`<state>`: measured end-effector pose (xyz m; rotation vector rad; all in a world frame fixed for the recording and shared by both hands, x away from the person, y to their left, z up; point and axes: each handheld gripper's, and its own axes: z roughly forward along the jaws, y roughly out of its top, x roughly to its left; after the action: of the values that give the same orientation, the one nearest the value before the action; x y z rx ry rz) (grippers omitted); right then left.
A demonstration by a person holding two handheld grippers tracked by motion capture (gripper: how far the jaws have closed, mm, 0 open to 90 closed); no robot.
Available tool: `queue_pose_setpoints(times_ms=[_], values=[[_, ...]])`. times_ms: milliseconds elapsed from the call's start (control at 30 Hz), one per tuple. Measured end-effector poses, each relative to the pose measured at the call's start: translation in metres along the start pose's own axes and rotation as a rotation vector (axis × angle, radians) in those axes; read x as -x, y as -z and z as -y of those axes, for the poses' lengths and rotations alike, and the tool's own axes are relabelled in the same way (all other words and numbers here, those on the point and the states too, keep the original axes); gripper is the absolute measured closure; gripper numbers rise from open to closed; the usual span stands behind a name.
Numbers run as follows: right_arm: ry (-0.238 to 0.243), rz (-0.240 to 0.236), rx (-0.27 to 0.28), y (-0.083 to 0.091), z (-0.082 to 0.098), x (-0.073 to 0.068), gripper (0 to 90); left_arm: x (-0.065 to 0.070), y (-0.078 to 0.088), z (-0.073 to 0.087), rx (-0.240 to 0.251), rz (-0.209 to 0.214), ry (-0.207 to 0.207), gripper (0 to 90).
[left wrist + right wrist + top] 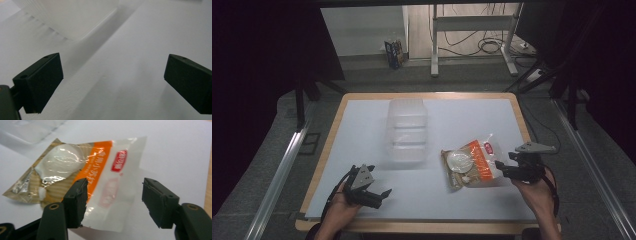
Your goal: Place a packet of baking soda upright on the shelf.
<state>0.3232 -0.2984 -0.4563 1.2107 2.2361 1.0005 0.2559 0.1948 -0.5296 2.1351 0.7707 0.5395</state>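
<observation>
A clear snack packet [469, 162] with an orange band and a white round item inside lies flat on the white table mat [362, 140], right of centre. My right gripper [503, 168] sits at the packet's right end, open. In the right gripper view the packet [82, 167] has its clear sealed edge lying between the parted jaws of that gripper [115, 195], and the pads do not press on it. My left gripper [381, 181] rests low near the front left of the mat, open [112, 80] with nothing between its fingers.
A clear plastic lidded container [408, 129] stands in the middle of the mat, beyond both grippers; its ribbed wall [72, 17] is near in the left gripper view. The mat has a wooden table rim [332, 130] around it. Metal rails and cables lie on the floor around.
</observation>
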Motion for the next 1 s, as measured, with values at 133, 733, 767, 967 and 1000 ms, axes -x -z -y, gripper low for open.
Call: queue_pose_setpoints(times_ms=[133, 733, 767, 967, 1000], values=[[-0.041, -0.009, -0.020, -0.008, 0.003, 0.005, 31.1, 0.000, 0.000, 0.000, -0.004, 0.001, -0.004, 2.2], [-0.077, -0.118, -0.061, -0.045, -0.001, 0.008, 35.8, 0.001, -0.001, 0.000, -0.012, -0.005, -0.014, 2.3], [-0.071, -0.128, -0.065, -0.048, -0.003, 0.007, 36.8, 0.001, -0.001, 0.000, -0.012, -0.005, -0.014, 2.3], [-0.057, -0.159, -0.073, -0.058, -0.010, 0.002, 42.9, 0.002, -0.002, 0.000, -0.013, -0.006, -0.015, 2.3], [-0.052, -0.167, -0.084, -0.061, -0.012, 0.001, 45.3, 0.001, -0.001, 0.000, -0.013, -0.006, -0.015, 2.4]])
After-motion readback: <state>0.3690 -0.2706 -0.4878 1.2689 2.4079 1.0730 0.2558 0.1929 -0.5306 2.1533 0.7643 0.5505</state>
